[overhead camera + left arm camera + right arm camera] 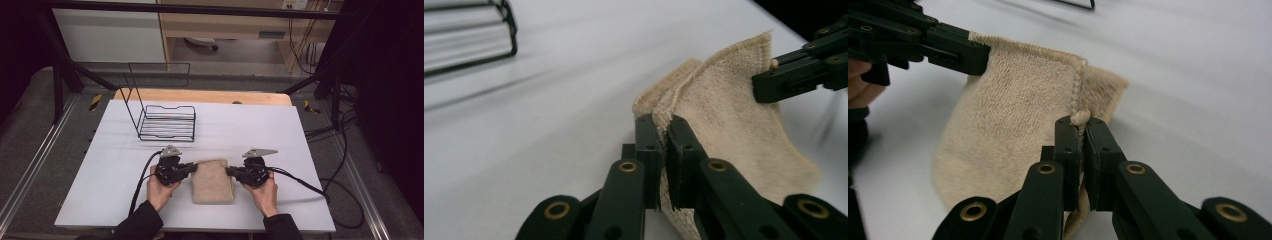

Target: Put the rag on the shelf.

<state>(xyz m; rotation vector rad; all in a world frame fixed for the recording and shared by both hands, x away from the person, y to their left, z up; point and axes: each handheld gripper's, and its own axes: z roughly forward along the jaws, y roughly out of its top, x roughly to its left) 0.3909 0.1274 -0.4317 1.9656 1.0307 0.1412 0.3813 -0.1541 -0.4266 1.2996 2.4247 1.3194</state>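
A folded beige towel (212,181) lies on the white table (125,165), between my two hands. My left gripper (194,167) is shut on the towel's far left corner. In the left gripper view its jaws pinch the towel's (734,125) hemmed edge at my left gripper (663,131), and the other gripper's jaws (794,80) bite the opposite corner. My right gripper (230,171) is shut on the far right corner. In the right gripper view my right gripper (1081,131) clamps the towel's (1008,110) stitched seam, and that edge is lifted a little off the table.
A black wire basket (166,122) with a tall wire handle stands behind the towel, toward the back left of the table. Cables trail from both grippers across the table. A wooden board lines the table's far edge (200,95).
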